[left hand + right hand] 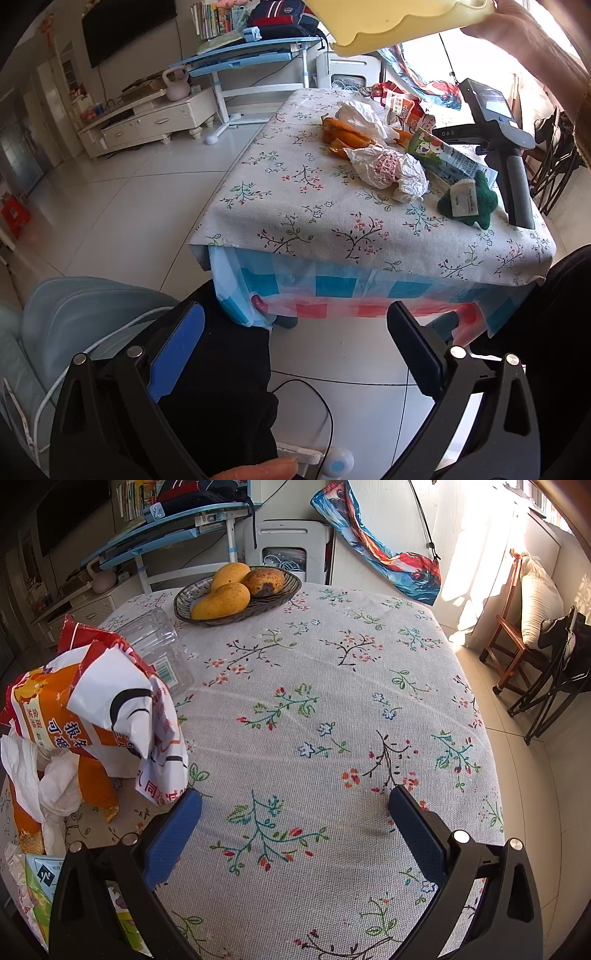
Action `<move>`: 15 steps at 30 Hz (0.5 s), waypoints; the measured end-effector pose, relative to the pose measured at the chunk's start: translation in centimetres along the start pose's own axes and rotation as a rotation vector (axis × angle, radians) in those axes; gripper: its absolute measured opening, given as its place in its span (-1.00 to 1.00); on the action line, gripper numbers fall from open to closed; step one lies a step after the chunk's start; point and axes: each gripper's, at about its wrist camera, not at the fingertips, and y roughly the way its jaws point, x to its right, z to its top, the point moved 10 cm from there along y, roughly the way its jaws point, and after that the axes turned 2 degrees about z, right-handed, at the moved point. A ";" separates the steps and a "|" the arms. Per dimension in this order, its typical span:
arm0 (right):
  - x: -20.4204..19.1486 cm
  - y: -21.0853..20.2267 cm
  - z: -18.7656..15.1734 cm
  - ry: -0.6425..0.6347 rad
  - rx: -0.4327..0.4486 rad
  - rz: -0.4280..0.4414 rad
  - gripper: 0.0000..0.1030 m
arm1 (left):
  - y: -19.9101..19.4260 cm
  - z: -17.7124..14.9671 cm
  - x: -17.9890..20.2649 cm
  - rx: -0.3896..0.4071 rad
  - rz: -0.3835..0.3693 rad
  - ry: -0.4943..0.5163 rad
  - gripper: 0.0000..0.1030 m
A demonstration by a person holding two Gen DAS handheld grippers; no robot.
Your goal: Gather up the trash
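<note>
Trash lies on the floral tablecloth (295, 221): a crumpled white wrapper (388, 171), orange wrappers (343, 134), a white tissue (360, 114), a green carton (443, 153) and a red-orange snack bag (406, 107). A hand (517, 33) holds a yellow bin (399, 22) above the table. My left gripper (295, 317) is open and empty, low and short of the table's near edge. My right gripper (295, 797) is open over bare cloth, with the snack bag (96, 709), tissue (29, 771) and a clear plastic box (159, 646) to its left.
A basket (291, 587) of mangoes stands at the far side of the table. A green star-shaped toy (467, 201) lies by the other gripper's handle (517, 184). A pale chair (74, 325) and floor cables (314, 391) sit below. A wooden chair (509, 627) stands to the right.
</note>
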 end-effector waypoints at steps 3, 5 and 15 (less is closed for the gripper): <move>0.0 0.0 0.0 0.000 0.000 0.000 0.88 | -0.7 -0.1 -0.6 0.012 0.002 -0.017 0.86; 0.0 0.0 0.0 0.000 0.000 0.000 0.88 | -1.1 0.0 -0.9 0.019 0.004 -0.030 0.86; 0.0 0.0 0.0 0.000 0.000 0.001 0.88 | -3.0 -0.6 -1.9 0.045 0.030 -0.024 0.86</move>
